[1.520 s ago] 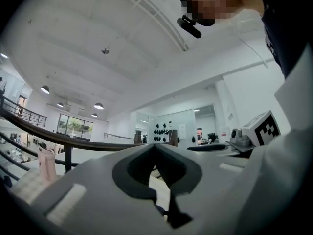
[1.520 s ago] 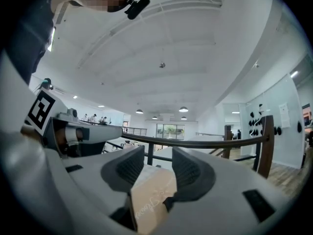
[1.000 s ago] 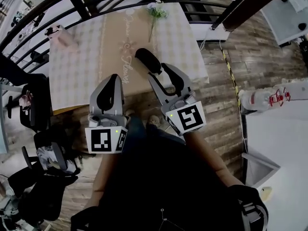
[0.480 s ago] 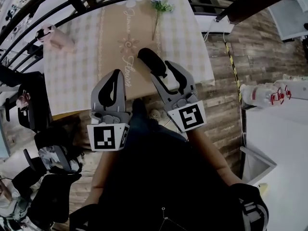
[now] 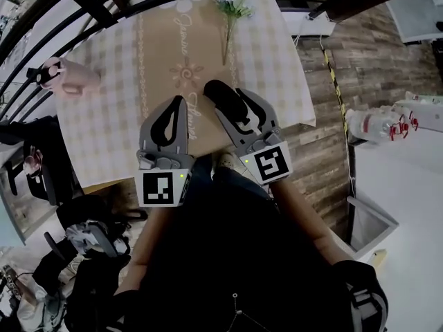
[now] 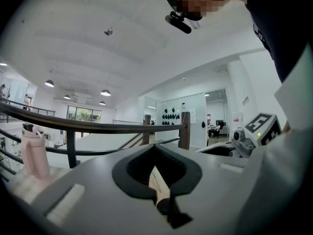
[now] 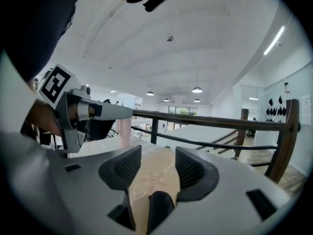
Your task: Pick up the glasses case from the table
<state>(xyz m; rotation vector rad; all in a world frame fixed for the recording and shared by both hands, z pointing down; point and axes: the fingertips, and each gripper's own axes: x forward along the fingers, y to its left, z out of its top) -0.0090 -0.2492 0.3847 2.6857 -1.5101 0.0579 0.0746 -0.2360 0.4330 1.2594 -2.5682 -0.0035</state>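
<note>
Dark, oblong glasses case [image 5: 221,95], aslant on the beige runner [image 5: 173,47], near its front edge.

Tabletop [image 5: 104,126] mostly bare; checked cloth both sides of runner [image 5: 173,47] open for passage. Pink bottle [image 5: 66,77] upright at left of frame, well apart from centre. Flower sprig [image 5: 232,9] at top centre, stem pointing down frame. Glasses case [image 5: 220,94] alone on runner, lower centre. Dark railing [image 6: 98,127] closes off far edge. Right: open wood floor [image 5: 360,61].
</note>
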